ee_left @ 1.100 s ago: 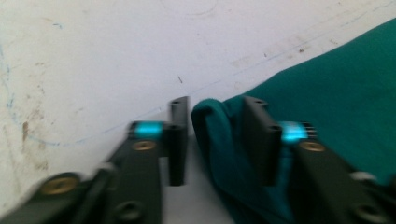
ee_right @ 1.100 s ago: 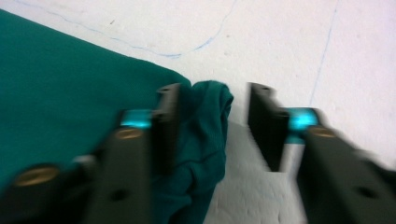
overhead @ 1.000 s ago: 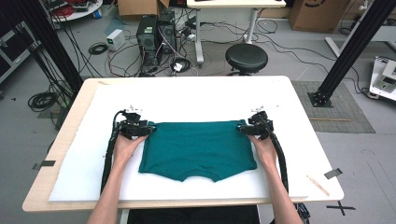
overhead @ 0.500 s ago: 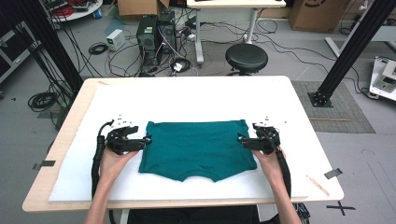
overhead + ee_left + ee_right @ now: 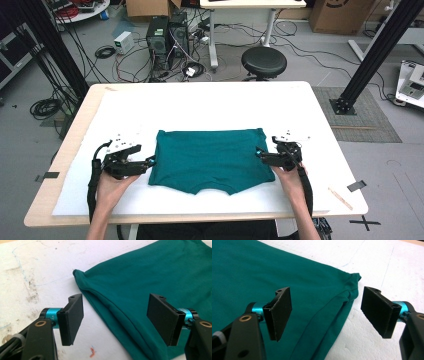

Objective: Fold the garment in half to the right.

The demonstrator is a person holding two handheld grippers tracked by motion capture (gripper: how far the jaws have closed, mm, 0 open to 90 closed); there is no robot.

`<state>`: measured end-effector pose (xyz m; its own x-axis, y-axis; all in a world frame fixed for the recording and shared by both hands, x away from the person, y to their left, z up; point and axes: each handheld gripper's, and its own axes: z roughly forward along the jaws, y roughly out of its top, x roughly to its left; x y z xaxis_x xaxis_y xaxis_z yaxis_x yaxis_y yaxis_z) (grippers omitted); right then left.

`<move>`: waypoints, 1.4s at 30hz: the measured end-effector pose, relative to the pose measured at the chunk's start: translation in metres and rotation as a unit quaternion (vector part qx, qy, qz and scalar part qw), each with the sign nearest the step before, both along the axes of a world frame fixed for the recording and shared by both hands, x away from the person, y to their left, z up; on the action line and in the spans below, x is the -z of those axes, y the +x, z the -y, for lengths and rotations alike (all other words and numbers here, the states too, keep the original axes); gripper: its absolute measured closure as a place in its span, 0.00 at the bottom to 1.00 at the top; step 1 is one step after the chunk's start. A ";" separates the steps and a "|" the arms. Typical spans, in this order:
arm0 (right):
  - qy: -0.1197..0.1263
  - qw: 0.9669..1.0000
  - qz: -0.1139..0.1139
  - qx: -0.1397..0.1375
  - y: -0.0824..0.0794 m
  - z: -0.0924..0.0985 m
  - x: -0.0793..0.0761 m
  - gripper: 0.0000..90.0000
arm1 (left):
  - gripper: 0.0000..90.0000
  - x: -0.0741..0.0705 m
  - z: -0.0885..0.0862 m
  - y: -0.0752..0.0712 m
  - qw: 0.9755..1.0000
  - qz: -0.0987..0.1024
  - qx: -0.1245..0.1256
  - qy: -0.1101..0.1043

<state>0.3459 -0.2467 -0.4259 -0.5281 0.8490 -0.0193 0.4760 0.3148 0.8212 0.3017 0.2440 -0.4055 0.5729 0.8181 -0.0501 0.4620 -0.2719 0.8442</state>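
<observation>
A teal folded garment lies flat on the white sheet in the middle of the table. My left gripper sits just off its left edge, low on the sheet, pointing right at the cloth. My right gripper sits at its right edge, pointing left. In the left gripper view the pads stand wide apart over the garment's folded edge without touching it. The right gripper view shows the same: its pads stand apart above the cloth's corner. Both sets of jaws have just been opening, and they hold nothing.
A white sheet covers the wooden table. Near the table's right front edge lie a thin stick and a piece of black tape. Beyond the far edge stand a stool, computer cases and floor cables.
Both grippers have let go of the garment's far corners, opened, and drawn back toward the person and outward. The left moved farther. The garment lies still.
</observation>
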 end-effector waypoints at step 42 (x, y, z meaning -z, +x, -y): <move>0.003 1.000 0.006 0.005 -0.005 0.003 0.002 0.29 | 0.35 0.044 0.036 -0.037 0.996 -0.056 -0.060 0.039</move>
